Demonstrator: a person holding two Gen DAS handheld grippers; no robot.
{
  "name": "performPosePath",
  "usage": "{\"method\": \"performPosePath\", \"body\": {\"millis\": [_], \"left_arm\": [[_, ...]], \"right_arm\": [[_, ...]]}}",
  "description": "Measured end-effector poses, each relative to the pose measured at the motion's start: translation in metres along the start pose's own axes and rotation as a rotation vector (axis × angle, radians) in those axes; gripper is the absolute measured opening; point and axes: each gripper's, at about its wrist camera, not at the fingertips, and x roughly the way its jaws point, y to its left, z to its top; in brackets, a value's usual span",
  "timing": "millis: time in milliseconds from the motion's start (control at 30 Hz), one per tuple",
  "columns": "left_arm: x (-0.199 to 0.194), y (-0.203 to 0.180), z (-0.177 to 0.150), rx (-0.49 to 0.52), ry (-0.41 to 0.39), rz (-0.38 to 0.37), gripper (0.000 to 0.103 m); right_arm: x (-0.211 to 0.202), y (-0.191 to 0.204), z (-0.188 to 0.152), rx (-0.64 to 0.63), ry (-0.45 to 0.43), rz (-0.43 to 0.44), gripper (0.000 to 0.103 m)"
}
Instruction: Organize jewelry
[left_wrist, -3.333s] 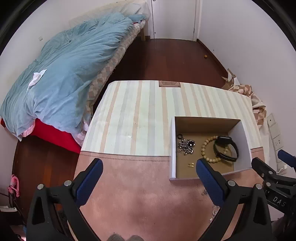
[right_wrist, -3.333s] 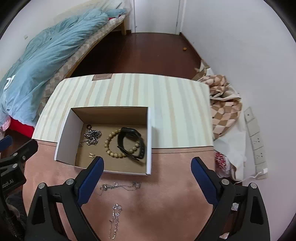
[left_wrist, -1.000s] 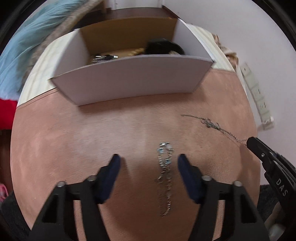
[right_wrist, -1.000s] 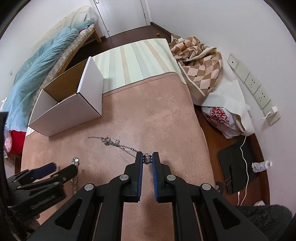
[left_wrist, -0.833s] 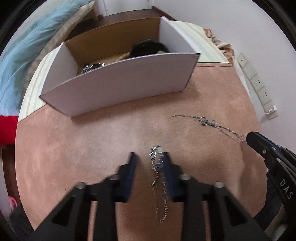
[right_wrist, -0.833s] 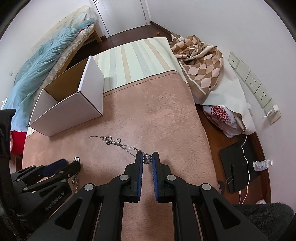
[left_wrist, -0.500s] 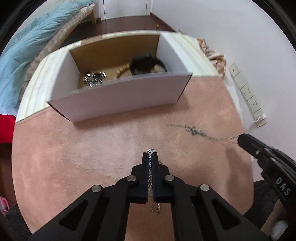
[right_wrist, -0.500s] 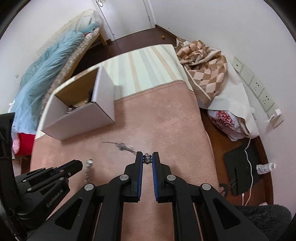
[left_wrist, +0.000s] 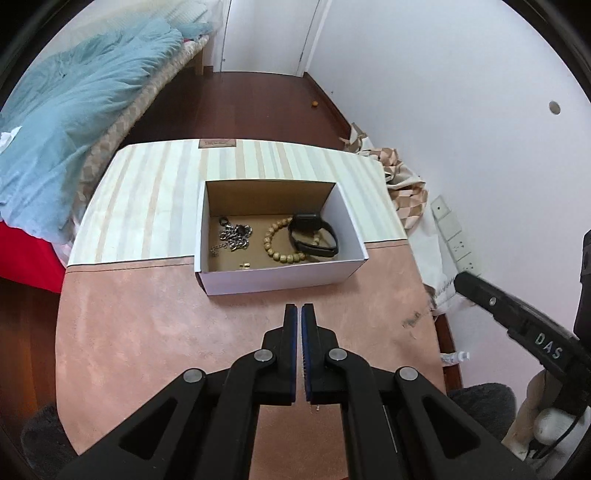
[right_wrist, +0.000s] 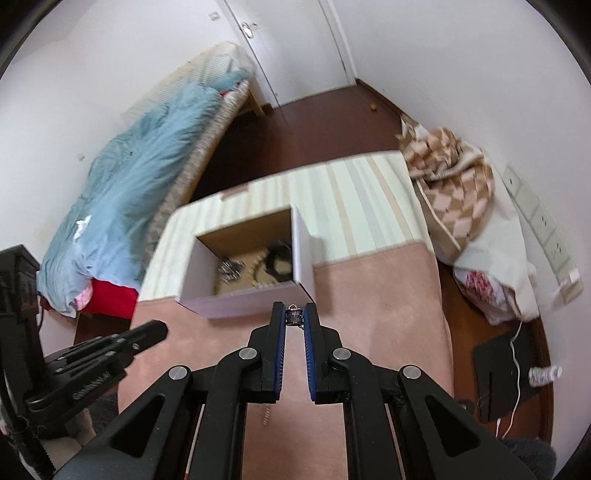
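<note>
A white cardboard box (left_wrist: 280, 275) sits on the table and holds a silver chain (left_wrist: 234, 236), a wooden bead bracelet (left_wrist: 277, 243) and a black watch band (left_wrist: 314, 236). My left gripper (left_wrist: 299, 314) is shut on a thin silver chain; only a short bit of it (left_wrist: 316, 406) hangs below the jaws. My right gripper (right_wrist: 294, 315) is shut on the clasp of a silver necklace (right_wrist: 294, 315), whose chain (left_wrist: 428, 308) hangs from its tip in the left wrist view. Both are lifted in front of the box (right_wrist: 243, 302).
The table has a pink suede cloth (left_wrist: 147, 332) in front and a striped cloth (left_wrist: 147, 199) behind. A bed with a blue duvet (left_wrist: 66, 110) stands at the left. A checkered blanket (right_wrist: 454, 192) and wall sockets (left_wrist: 450, 232) are at the right.
Both grippers have risen off the pink cloth with their chains. The left gripper closed on the chain that lay before it. The box now shows from above.
</note>
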Motion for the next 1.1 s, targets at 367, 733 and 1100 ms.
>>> {"method": "performPosePath", "body": {"millis": [367, 733, 1100], "left_arm": [[0.084, 0.016, -0.051, -0.155, 0.231, -0.051, 0.056], [0.135, -0.043, -0.061, 0.059, 0.255, 0.118, 0.057], [0.138, -0.035, -0.059, 0.010, 0.240, 0.061, 0.000]], "right_arm": [[0.018, -0.015, -0.018, 0.031, 0.040, -0.045, 0.010], [0.050, -0.072, -0.079, 0.168, 0.166, -0.083, 0.010], [0.039, -0.072, -0.069, 0.188, 0.129, -0.046, 0.010]]}}
